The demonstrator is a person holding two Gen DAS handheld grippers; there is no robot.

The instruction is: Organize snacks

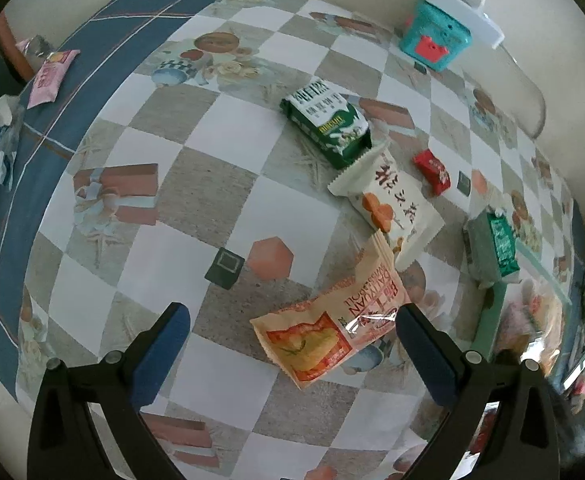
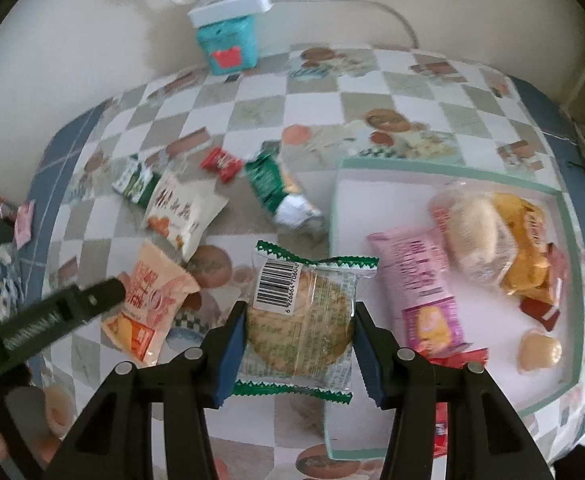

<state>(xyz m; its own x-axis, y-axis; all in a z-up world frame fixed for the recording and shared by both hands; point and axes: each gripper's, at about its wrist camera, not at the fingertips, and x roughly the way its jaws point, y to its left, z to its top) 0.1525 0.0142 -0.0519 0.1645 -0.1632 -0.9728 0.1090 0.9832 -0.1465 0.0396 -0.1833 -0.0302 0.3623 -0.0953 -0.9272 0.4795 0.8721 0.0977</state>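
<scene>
Snacks, stock as of now, big to small:

1. Tray (image 2: 554,196), white w/ green rim, on the checkered table (image 2: 316,92). Holds pink packet (image 2: 424,280), clear-wrapped bun, yellow chips, a few small bits. Lies to the right of my right gripper (image 2: 299,344), just beside it.
2. Orange packet (image 1: 332,320), flat on table, long axis slanting up-right. Sits between the pads of my left gripper (image 1: 292,344), nearer the right pad, may touch it; can't tell. Left jaws spread wide, nothing pinched.
3. White packet (image 1: 388,204), overlapping the orange one's far end.
4. Green carton (image 1: 326,124), lying on its side, beyond the white one.
5. Cookie pack (image 2: 300,316), clear w/ green zigzag ends, barcode up. Right jaws pinch it across its width; long axis runs along my fingers. Appears held clear of the table.
6. Green-silver sachet (image 2: 280,192), crumpled, near tray's left rim.
7. Red candy (image 2: 222,164), smallest.

Key relation: cookie pack sits left of tray edge; right hand nearer tray, so next move is prob. a short carry rightward, then release.
</scene>
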